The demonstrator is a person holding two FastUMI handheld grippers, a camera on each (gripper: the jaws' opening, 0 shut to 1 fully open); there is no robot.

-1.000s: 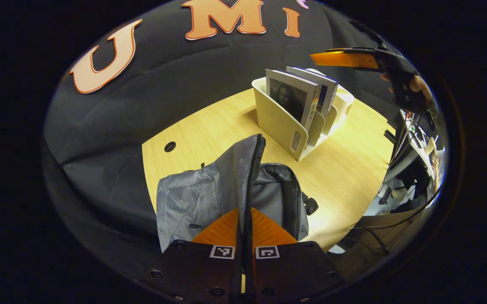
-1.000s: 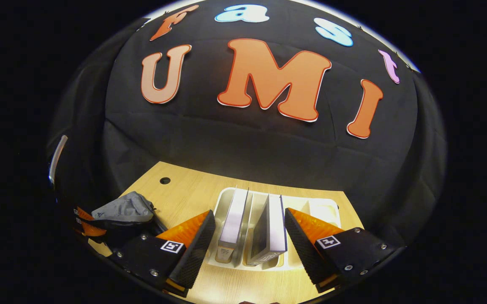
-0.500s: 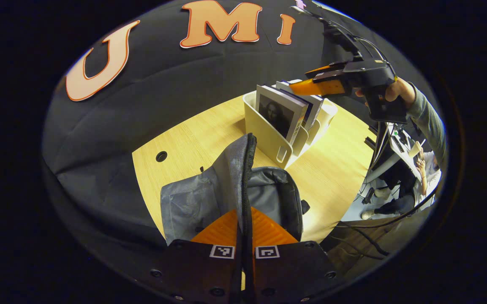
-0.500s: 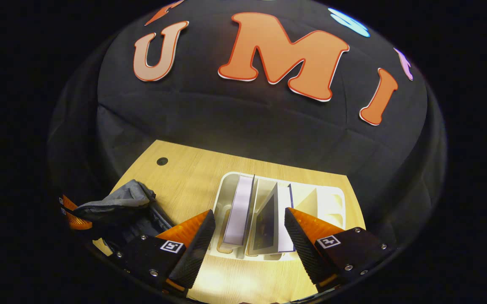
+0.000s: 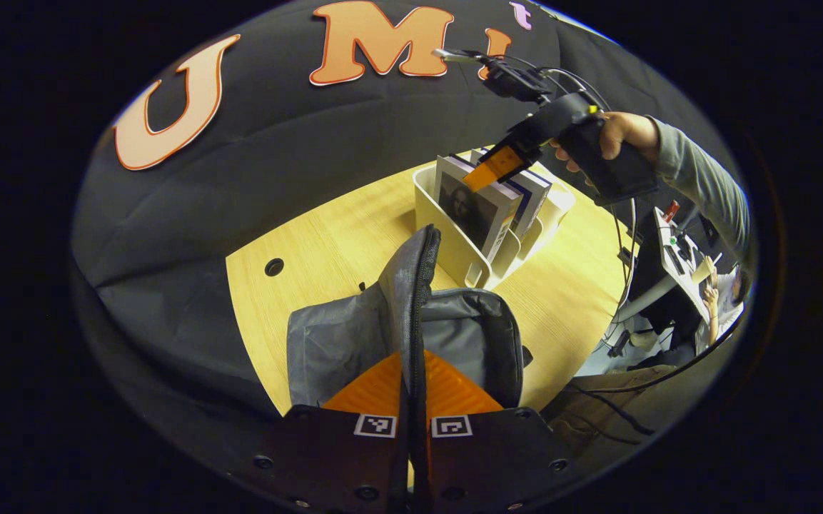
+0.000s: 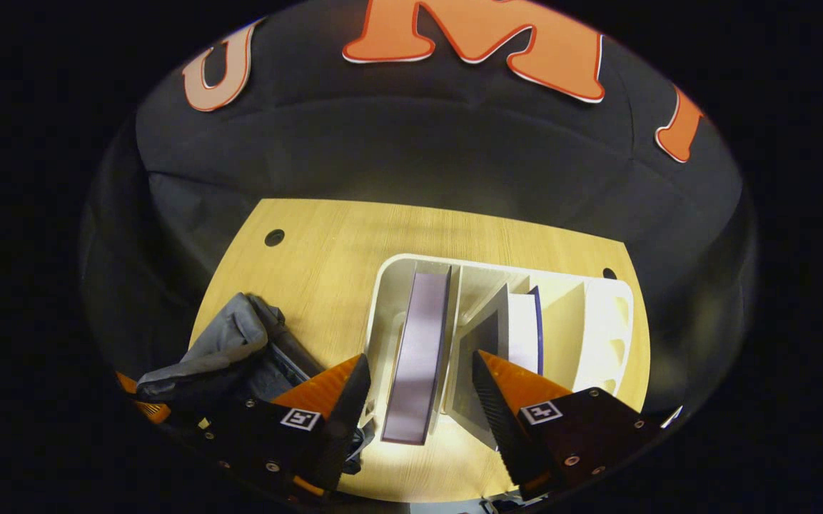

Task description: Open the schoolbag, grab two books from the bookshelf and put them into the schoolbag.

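A pale wood-grain bench with a rounded edge stands against the booth's black cloth wall, with a small round cable hole near its far left corner in the right gripper view.

A grey fabric schoolbag with a black zipper stands at the near edge of the bench, unzipped, its front flap pulled up away from the padded back panel. The left tongs are closed on the zippered rim of that flap, both fingers pressed flat against it and holding it upright.

Behind the bag, toward the bench's far right side, sits a cream plastic bookshelf with slanted dividers and a handle slot in its end wall. Two books stand in it, in separate compartments: a paperback book with a portrait painting on its cover in the compartment nearest the bag, and a white book with a dark blue spine leaning in the next one.

The right tongs are open and hang just over the shelf, their fingers to either side of the portrait book's top edge without pressing on it. In the left gripper view the same tongs point down at the books, held by a hand in a grey-green sleeve.
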